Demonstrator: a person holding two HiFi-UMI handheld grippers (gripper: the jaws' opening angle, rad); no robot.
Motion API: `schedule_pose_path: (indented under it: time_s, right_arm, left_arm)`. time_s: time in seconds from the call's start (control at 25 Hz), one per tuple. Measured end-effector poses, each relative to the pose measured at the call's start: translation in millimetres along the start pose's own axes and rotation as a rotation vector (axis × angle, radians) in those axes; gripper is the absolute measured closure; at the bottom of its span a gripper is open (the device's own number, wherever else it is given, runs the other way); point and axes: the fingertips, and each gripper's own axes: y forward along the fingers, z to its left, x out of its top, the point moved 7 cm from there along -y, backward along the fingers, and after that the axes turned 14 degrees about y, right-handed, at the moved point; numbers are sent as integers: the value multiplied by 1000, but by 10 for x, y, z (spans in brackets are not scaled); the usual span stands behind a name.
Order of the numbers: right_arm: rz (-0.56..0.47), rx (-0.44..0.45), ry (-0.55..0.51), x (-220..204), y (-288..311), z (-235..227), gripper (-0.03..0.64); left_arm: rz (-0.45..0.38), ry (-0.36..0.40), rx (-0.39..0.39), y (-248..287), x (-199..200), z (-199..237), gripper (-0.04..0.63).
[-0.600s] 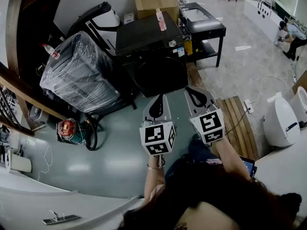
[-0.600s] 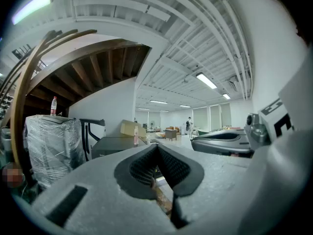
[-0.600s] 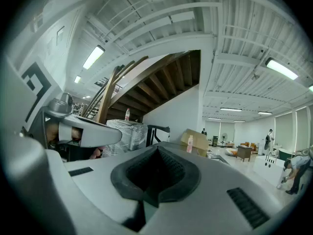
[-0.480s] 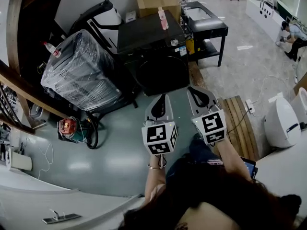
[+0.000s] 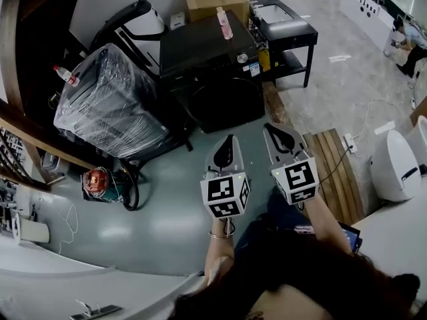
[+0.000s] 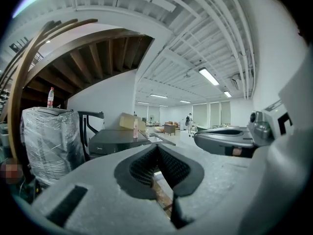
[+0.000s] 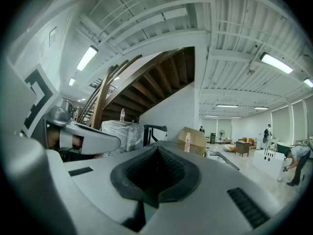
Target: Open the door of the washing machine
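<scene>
Jaws are pressing together, empty, on left gripper (image 5: 229, 143) and right gripper (image 5: 272, 130), both hovering near washing machine (image 5: 212, 62); door (image 5: 224, 105) apparently shut.

Even light is given by ceiling tube lights (image 6: 209, 76), and a soft glare is thrown on the grey floor (image 5: 167, 227). The washing machine (image 5: 210, 65) is rendered nearly black. Both gripper views are bent by fisheye distortion, dark-cornered, and blurred in the nearest foreground.
</scene>
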Motion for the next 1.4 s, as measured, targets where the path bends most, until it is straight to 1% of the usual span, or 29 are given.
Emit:
schedule_pose_path:
  time_s: [0.28,0.52,0.76,1.0,1.2,1.4]
  right_arm:
    - [25,-25,12,-45,241,-252,617]
    - [40,-41,26,-48,512,-565,618]
    - [50,-50,36,-44,810,-912,617]
    - [63,-39,33,-36,1065,-1245,617]
    - [78,-22,26,-47,1215,-1456,617]
    - [98,-14,42,-91,1367,-1576,617]
  left_arm:
    - [7,-16,-38,403,17,-4,583]
    - [14,-11,-59,824,66,-16,583]
    - [33,-15,-59,1270,73,-1,583]
    - [50,-13,-47,1679,112,-55,583]
    - [63,-21,-21,1875,121,-79,583]
    - [80,-23,-22,2052,123,-68,583]
